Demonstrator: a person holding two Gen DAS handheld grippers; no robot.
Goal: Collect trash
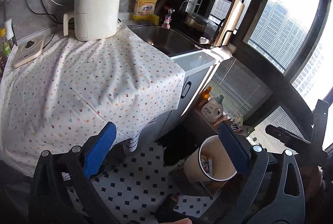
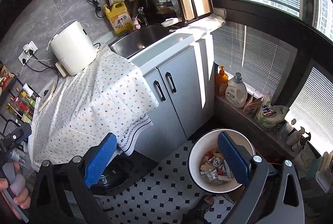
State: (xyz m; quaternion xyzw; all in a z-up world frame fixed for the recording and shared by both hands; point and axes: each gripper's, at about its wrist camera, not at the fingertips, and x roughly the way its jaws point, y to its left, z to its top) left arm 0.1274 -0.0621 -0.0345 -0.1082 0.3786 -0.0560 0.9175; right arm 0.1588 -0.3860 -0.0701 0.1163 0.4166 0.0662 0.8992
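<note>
Blue-padded fingers (image 1: 100,147) of left gripper (image 1: 166,147) spread wide, nothing btwn them; right gripper (image 2: 164,155) likewise wide apart & empty, its fingers (image 2: 233,157) hanging above round white trash bin (image 2: 194,169) on black-and-white tiled floor (image 2: 166,186); bin holds crumpled foil and paper scraps (image 2: 212,169), sits near grey sink cabinet (image 2: 177,99); floral white cloth (image 1: 83,82) covers tabletop, cream air fryer (image 1: 95,11) standing at its back edge by steel sink (image 1: 166,36); yellow detergent jug (image 2: 118,18) behind sink.
</note>
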